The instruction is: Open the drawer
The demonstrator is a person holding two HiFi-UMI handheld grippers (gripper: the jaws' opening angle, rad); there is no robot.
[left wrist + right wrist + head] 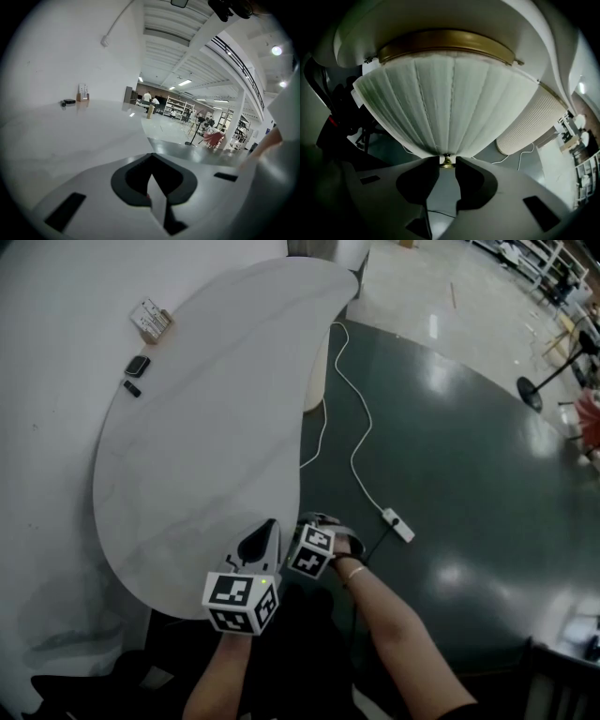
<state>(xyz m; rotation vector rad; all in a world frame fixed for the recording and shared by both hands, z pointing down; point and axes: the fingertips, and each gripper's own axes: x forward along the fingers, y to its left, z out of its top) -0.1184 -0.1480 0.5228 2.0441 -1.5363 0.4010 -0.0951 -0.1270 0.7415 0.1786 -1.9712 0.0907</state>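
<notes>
Head view: both grippers sit at the near edge of the white table [197, 427], the left gripper [260, 542] over its top and the right gripper [319, 526] tucked just beneath.

Left gripper view: the fingers [136, 183] are pressed together, holding nothing.

Right gripper view: the fluted drawer [445, 103] hangs under the table (rigid, probably light). The fingers there are narrowed onto its small brass knob [447, 161], which looks slippery and is the only handhold.

Head view: down on table [206, 427]. Left gripper view: across same table. Right gripper view: close underneath.
</notes>
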